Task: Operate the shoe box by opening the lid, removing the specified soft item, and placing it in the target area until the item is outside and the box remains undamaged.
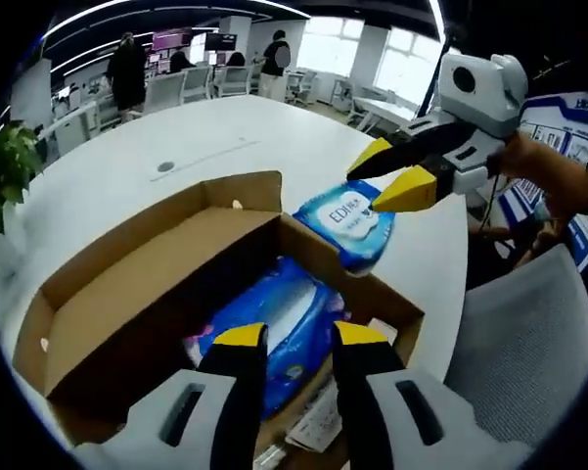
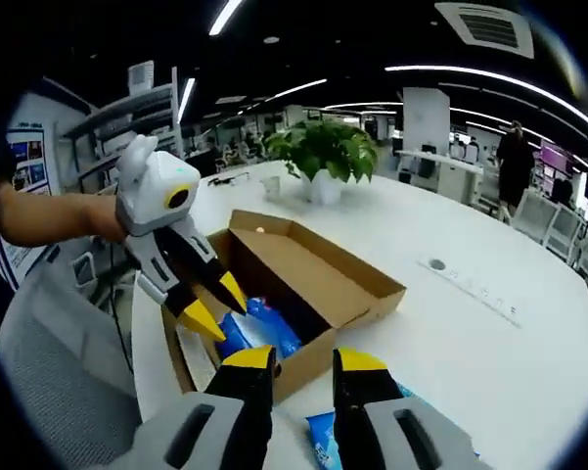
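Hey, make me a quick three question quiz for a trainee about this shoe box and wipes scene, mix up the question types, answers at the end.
1. True or false: the cardboard box has its lid open.
2. Multiple choice: where is the blue packet that the right gripper holds? A) deep in the box B) above the box's far edge, by the white table C) on the grey chair
3. Fill in: in the right gripper view, a potted ___ stands on the table beyond the box.

Key: 1 true. 2 B. 3 plant. Another blue packet lies inside the box, ahead of the left gripper.
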{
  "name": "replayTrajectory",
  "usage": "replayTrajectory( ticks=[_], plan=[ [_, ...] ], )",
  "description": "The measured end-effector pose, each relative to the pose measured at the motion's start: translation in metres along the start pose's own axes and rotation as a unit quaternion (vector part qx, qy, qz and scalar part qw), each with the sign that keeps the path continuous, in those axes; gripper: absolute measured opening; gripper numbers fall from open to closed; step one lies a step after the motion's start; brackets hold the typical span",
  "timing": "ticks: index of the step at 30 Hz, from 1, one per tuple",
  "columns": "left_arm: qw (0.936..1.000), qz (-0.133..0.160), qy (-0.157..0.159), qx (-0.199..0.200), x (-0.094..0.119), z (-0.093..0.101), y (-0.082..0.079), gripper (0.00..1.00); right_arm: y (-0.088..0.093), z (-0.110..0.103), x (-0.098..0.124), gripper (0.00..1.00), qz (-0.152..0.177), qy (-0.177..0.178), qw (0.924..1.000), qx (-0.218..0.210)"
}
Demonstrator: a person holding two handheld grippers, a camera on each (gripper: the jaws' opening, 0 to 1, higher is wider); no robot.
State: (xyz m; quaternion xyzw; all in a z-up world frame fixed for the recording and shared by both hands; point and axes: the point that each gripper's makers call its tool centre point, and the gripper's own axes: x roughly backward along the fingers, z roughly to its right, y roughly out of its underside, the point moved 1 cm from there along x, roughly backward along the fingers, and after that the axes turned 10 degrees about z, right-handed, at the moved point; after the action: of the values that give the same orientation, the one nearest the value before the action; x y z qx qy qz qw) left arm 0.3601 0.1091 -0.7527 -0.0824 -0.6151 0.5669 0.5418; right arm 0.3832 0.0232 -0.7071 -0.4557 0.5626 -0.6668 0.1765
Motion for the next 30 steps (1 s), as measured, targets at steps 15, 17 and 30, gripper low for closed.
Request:
replayTrajectory(
  ticks=[15,17,30],
  plan=[
    [0.9992,-0.028,0.023,-0.018,-0.013,-0.001,0.010,0.27,0.013,-0.029,-0.058,0.16,-0.071,-0.057,0.9904,0.105],
    [0.9990,-0.030,0.023,-0.025,-0.013,-0.002,0.012,0.25,0.017,-0.030,-0.063,0.15,-0.082,-0.062,0.9882,0.113],
    [0.9978,-0.037,0.027,-0.047,-0.015,-0.006,0.021,0.09,0.035,-0.031,-0.087,0.08,-0.127,-0.068,0.9791,0.143]
  ],
)
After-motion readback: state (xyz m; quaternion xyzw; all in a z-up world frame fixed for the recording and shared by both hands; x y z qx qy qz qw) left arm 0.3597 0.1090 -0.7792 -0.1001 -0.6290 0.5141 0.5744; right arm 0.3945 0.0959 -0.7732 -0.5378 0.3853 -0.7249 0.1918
